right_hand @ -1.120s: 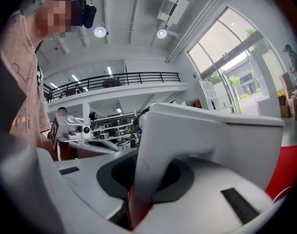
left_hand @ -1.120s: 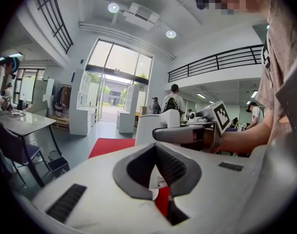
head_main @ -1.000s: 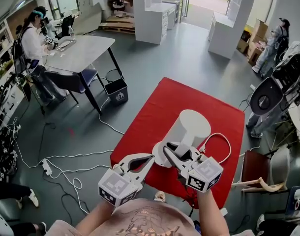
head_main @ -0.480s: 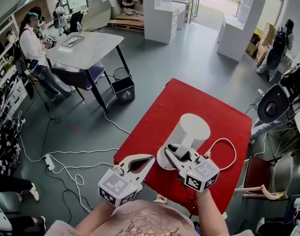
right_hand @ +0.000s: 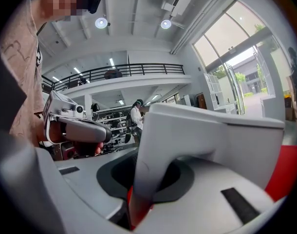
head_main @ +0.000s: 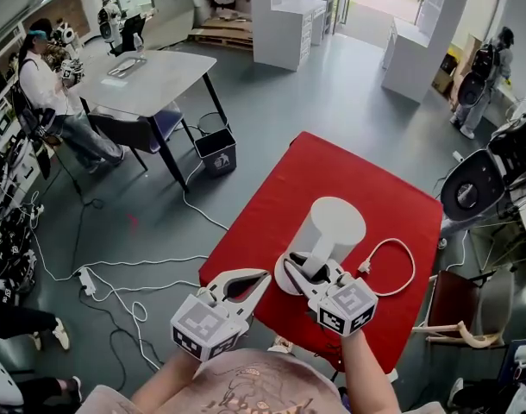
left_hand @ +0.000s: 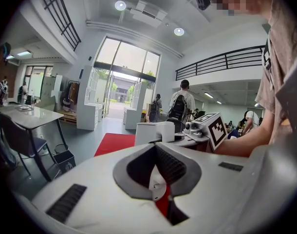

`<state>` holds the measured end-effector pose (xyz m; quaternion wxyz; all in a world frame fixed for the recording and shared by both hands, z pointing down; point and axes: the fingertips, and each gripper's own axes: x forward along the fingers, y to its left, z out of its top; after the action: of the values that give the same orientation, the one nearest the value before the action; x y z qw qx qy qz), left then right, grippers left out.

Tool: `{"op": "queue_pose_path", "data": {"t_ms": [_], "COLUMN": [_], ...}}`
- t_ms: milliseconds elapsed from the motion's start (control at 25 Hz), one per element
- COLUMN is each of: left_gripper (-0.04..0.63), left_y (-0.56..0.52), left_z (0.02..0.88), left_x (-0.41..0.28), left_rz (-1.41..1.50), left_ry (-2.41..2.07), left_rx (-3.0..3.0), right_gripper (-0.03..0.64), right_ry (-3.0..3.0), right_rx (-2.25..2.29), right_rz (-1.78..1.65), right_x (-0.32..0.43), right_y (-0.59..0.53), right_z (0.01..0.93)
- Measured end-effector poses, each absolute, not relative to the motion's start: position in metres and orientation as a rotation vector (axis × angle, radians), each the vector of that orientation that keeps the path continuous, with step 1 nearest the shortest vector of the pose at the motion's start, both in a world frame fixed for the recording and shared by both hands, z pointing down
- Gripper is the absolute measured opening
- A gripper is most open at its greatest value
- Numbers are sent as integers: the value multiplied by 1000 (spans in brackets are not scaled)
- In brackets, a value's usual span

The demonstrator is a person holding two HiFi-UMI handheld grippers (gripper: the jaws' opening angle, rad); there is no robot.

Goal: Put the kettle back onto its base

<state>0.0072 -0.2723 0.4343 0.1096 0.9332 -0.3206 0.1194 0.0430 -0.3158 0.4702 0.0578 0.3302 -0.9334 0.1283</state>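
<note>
Since a second ago, the right gripper [head_main: 303,271] has come down a little, and the tall white plastic kettle [head_main: 332,224] has come down with it. The left gripper [head_main: 263,276] has hardly moved.

The right gripper's jaws are clamped on the kettle's white handle [right_hand: 153,165]. The handle fills the gap between the two grey pads. It sticks out on the side of the kettle that faces the person, so the gripper reaches in from that side.

The kettle stands straight up, with its long side pointing up and down. A flat round white rim [head_main: 282,281] shows right under it, and I think this is the base. The kettle is straight over the base, not off to one side. I cannot tell whether it is already sitting on the base or is a tiny bit above it.

The left gripper is just beside the base, on its left. Its jaw tips are pressed together and it holds nothing. The right gripper is the nearer one, and it is doing the job.

A thin white cord [head_main: 403,250] loops away from the base to the right, clear of the kettle. The base sits on the flat red table [head_main: 349,166], near the person's edge.

I think the next move is just straight down, keeping the kettle upright, and then the jaws let go.
</note>
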Motion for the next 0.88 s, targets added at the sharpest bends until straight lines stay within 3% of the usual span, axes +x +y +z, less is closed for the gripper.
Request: {"op": "queue_pose_path", "data": {"t_ms": [880], "left_gripper": [-8], "left_y": [-261], "left_z": [439], "left_x": [-7], "left_rz": [351], "left_ry": [-967], "left_rx": [2711], "right_gripper": [86], "right_ry": [-2718], "right_rx": [1065], "right_rz": [209], "right_x": [22], "right_y": [-283], "right_z": [496]}}
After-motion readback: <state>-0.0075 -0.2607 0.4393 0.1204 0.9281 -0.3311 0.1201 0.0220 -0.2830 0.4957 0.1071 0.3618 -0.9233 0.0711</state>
